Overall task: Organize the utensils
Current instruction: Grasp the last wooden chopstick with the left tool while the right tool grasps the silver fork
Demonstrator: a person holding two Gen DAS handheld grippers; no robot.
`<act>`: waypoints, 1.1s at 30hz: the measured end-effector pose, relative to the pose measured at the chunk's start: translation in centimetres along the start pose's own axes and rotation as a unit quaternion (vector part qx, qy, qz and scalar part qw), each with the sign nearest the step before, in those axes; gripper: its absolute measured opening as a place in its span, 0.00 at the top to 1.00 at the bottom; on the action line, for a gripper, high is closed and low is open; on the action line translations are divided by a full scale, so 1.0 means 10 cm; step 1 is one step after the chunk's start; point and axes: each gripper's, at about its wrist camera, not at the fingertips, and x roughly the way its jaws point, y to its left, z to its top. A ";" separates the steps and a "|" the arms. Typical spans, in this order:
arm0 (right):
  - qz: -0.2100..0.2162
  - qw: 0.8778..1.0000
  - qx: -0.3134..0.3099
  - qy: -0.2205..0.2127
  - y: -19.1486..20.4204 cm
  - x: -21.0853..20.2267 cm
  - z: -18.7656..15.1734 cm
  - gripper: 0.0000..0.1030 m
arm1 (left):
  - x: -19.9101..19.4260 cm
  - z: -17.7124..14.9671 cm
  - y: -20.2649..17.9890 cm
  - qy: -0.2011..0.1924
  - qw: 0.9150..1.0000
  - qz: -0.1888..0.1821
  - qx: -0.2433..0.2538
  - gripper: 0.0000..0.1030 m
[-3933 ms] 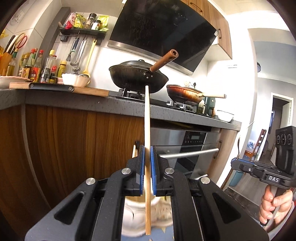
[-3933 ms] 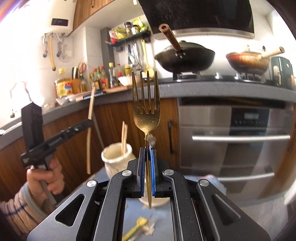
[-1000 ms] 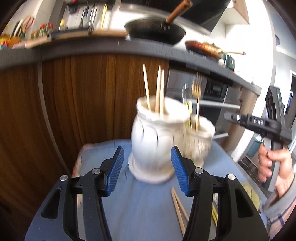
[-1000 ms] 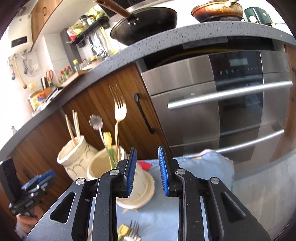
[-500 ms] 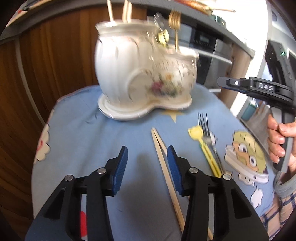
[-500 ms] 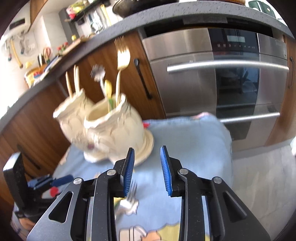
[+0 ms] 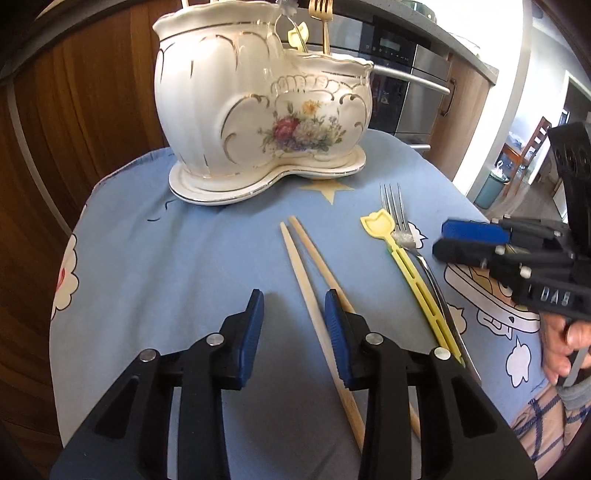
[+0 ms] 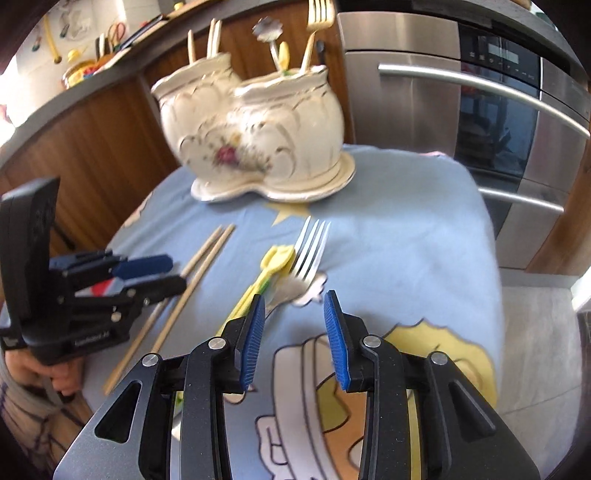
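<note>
A white floral ceramic utensil holder (image 7: 258, 110) (image 8: 251, 125) stands at the far side of a blue cloth, with chopsticks, a gold fork (image 8: 314, 26) and flower-topped picks in it. Two wooden chopsticks (image 7: 310, 280) (image 8: 192, 277), a yellow tulip-shaped pick (image 7: 406, 266) (image 8: 273, 262) and a silver fork (image 7: 397, 206) (image 8: 310, 243) lie on the cloth. My left gripper (image 7: 293, 310) is open, low over the chopsticks. My right gripper (image 8: 293, 314) is open, just short of the silver fork and yellow pick.
The blue cartoon-print cloth (image 7: 184, 258) covers a small table. Wooden cabinet doors (image 7: 74, 92) stand behind on the left and a steel oven (image 8: 480, 110) on the right. The floor (image 8: 535, 350) drops away past the cloth's right edge.
Both grippers have come down and nearer to the cloth. The left one now sits over the chopsticks, the right one close to the silver fork. Both stay open and empty.
</note>
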 end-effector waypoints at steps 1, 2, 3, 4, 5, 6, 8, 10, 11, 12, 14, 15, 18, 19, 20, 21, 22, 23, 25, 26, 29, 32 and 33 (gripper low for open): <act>0.001 1.000 0.000 0.004 0.02 0.02 -0.02 0.66 | 0.00 0.01 -0.01 0.000 1.000 0.002 0.002 0.67; 0.003 1.000 -0.001 0.006 0.04 0.03 -0.03 0.66 | 0.01 0.01 -0.02 0.000 1.000 0.005 0.005 0.67; 0.004 1.000 -0.002 0.007 0.06 0.04 -0.03 0.66 | 0.01 0.02 -0.04 0.000 1.000 0.007 0.006 0.67; 0.005 1.000 -0.002 0.009 0.08 0.04 -0.04 0.66 | 0.01 0.02 -0.04 0.000 1.000 0.007 0.007 0.67; 0.004 1.000 -0.003 0.011 0.10 0.06 -0.04 0.66 | 0.01 0.02 -0.04 0.000 1.000 0.006 0.006 0.67; 0.003 1.000 -0.004 0.014 0.12 0.08 -0.05 0.66 | 0.01 0.02 -0.04 0.000 1.000 0.005 0.005 0.67; -0.002 1.000 -0.010 0.018 0.17 0.09 -0.06 0.66 | 0.01 0.03 -0.03 0.000 1.000 0.005 0.004 0.68; -0.008 1.000 -0.019 0.020 0.20 0.10 -0.06 0.66 | 0.01 0.02 -0.03 0.000 1.000 0.007 0.005 0.70; -0.010 0.999 -0.027 0.022 0.23 0.10 -0.06 0.66 | 0.01 0.02 -0.03 0.000 1.000 0.009 0.005 0.72; -0.012 0.999 -0.034 0.022 0.25 0.10 -0.08 0.68 | 0.01 0.03 -0.03 0.000 1.000 0.010 0.005 0.73; -0.005 0.999 -0.044 0.025 0.27 0.11 -0.08 0.75 | 0.00 0.02 -0.02 0.000 1.000 0.008 0.008 0.77; 0.003 0.998 -0.049 0.029 0.26 0.11 -0.09 0.77 | 0.00 0.02 -0.03 0.000 1.000 0.008 0.010 0.78; 0.012 0.997 -0.063 0.044 0.24 0.09 -0.08 0.82 | -0.01 0.01 -0.02 0.000 1.000 0.007 0.015 0.81; 0.013 0.996 -0.067 0.049 0.23 0.08 -0.07 0.83 | -0.01 0.00 -0.02 0.001 1.000 0.006 0.015 0.83; 0.013 0.996 -0.073 0.055 0.22 0.08 -0.06 0.84 | -0.02 -0.01 0.00 0.001 1.000 0.005 0.016 0.85; 0.013 0.994 -0.082 0.065 0.21 0.07 -0.05 0.85 | -0.02 -0.01 0.01 0.001 1.000 0.004 0.017 0.85; 0.014 0.993 -0.088 0.073 0.21 0.07 -0.03 0.85 | -0.03 -0.02 0.02 0.002 1.000 0.003 0.020 0.87; 0.015 0.992 -0.095 0.082 0.20 0.07 -0.02 0.86 | -0.03 -0.03 0.03 0.002 1.000 0.002 0.022 0.88; 0.016 0.988 -0.111 0.108 0.17 0.07 0.02 0.86 | -0.04 -0.03 0.05 0.005 1.000 -0.002 0.028 0.88; 0.016 0.986 -0.117 0.117 0.16 0.08 0.04 0.86 | -0.04 -0.03 0.06 0.008 0.999 -0.003 0.034 0.88; 0.008 0.978 -0.139 0.153 0.12 0.08 0.09 0.86 | -0.04 0.02 0.11 0.031 0.998 -0.012 0.049 0.88; 0.004 0.969 -0.152 0.192 0.08 0.11 0.16 0.86 | -0.04 0.07 0.12 0.063 0.995 -0.011 0.078 0.88; 0.005 0.967 -0.154 0.204 0.07 0.13 0.19 0.86 | -0.04 0.08 0.11 0.072 0.994 -0.010 0.087 0.88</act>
